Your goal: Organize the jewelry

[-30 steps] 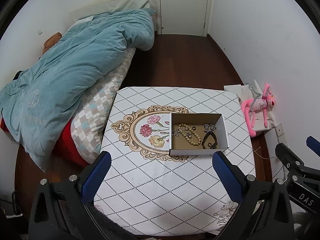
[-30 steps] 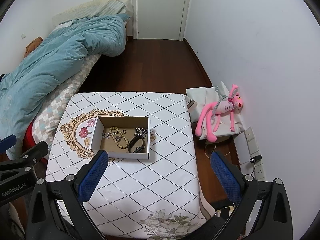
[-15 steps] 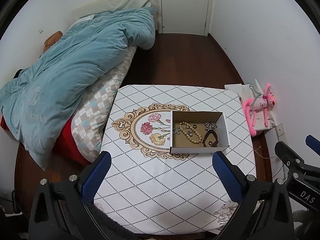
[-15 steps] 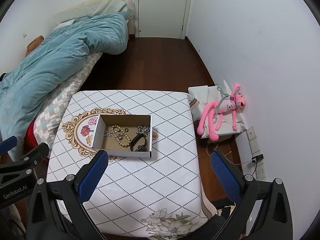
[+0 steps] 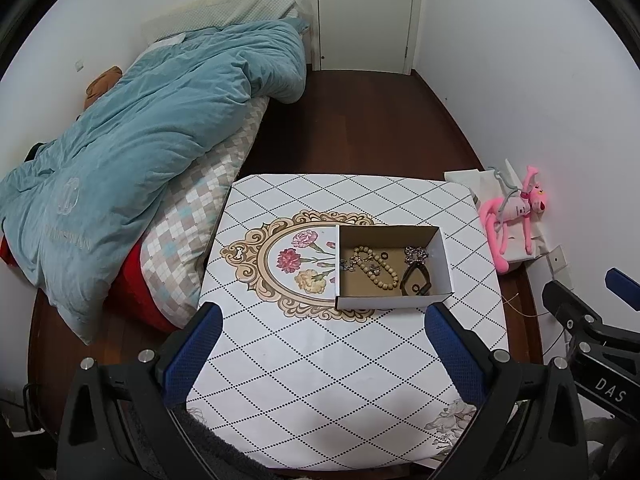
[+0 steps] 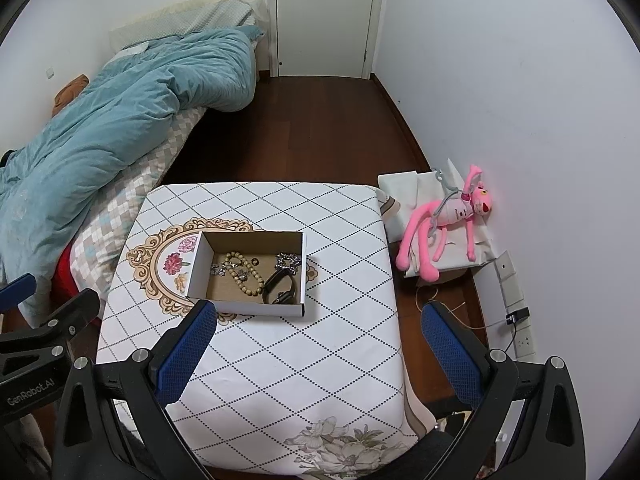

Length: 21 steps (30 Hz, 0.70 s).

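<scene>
A white cardboard box (image 5: 394, 301) (image 6: 256, 307) sits open on the table (image 5: 320, 380) (image 6: 320, 340). Inside lie a beaded bracelet (image 5: 378, 270) (image 6: 244, 272), a silver chain piece (image 5: 416, 255) (image 6: 289, 260), a small dark ring (image 5: 385, 256) (image 6: 255, 261) and a dark bangle (image 5: 416, 282) (image 6: 280, 286). My left gripper (image 5: 320, 344) is open and empty, held high above the table's near side. My right gripper (image 6: 318, 344) is open and empty, also high above the near side. The right gripper shows at the left wrist view's right edge (image 5: 592, 320).
A bed with a teal duvet (image 5: 140, 140) (image 6: 120, 112) stands left of the table. A pink plush toy (image 5: 516, 216) (image 6: 452, 216) lies on white bags by the right wall. Wall sockets (image 6: 516, 312) sit low on that wall. A closed door (image 5: 364, 12) is at the back.
Both grippers have drawn back and up slightly; the table and box look a little smaller and farther. Both grippers stay open and empty. The box's contents have not moved.
</scene>
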### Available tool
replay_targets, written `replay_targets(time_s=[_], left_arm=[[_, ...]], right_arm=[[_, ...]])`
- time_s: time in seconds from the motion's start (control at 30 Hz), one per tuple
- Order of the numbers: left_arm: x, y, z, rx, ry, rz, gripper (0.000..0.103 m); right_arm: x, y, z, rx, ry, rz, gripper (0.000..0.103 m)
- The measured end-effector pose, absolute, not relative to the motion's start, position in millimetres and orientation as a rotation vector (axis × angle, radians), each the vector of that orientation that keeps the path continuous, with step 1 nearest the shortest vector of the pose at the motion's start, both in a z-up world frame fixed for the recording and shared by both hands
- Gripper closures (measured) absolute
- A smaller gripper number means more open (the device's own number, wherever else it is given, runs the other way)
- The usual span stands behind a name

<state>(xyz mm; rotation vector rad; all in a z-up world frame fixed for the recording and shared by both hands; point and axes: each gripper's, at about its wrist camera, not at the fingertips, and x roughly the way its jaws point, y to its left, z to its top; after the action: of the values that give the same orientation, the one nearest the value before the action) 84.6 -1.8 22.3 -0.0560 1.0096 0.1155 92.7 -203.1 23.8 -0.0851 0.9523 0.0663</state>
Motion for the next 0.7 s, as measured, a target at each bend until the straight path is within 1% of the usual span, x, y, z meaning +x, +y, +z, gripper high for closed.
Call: replay_targets(time_s=[0.7], left_arm=[[84.2,-3.8,23.1,-0.058,1.01,0.112,0.0]], right_arm=[[91.6,-201.3,24.9,-0.092,0.954,0.065,0.0]])
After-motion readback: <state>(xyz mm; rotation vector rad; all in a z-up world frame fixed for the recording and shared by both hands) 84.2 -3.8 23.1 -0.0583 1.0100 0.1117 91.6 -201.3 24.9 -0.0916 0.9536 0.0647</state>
